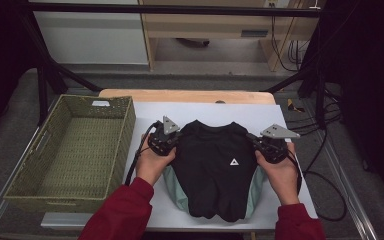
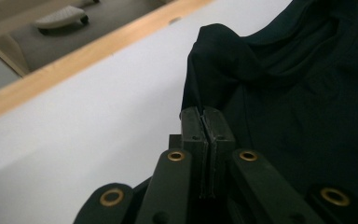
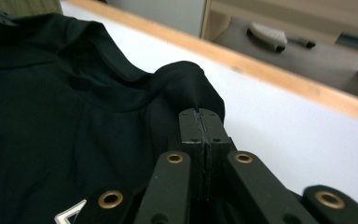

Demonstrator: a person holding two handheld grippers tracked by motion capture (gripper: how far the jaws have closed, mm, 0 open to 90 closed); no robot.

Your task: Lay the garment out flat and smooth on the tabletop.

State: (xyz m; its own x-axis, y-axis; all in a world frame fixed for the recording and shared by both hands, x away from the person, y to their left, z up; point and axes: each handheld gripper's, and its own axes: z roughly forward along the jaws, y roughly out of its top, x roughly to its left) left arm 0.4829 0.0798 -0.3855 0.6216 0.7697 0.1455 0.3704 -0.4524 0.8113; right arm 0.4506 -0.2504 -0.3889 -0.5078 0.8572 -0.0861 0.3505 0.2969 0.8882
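A black shirt (image 1: 215, 165) with a small white triangle logo (image 1: 233, 161) lies folded on the white sheet (image 1: 145, 120). Pale green fabric (image 1: 172, 186) shows at its lower sides. My left gripper (image 1: 176, 142) is shut on the shirt's left shoulder edge. In the left gripper view the jaws (image 2: 203, 113) meet with black cloth (image 2: 298, 93) pinched at their tips. My right gripper (image 1: 254, 142) is shut on the right shoulder edge. In the right gripper view the jaws (image 3: 199, 114) clamp a raised fold of the shirt (image 3: 51, 116).
A green woven basket (image 1: 126, 131) stands at the left of the sheet, touching its edge. The wooden table edge (image 1: 180, 94) runs behind the sheet. Black frame legs and cables (image 1: 325, 150) stand at the right. A person's hands in red sleeves (image 1: 125, 210) hold both grippers.
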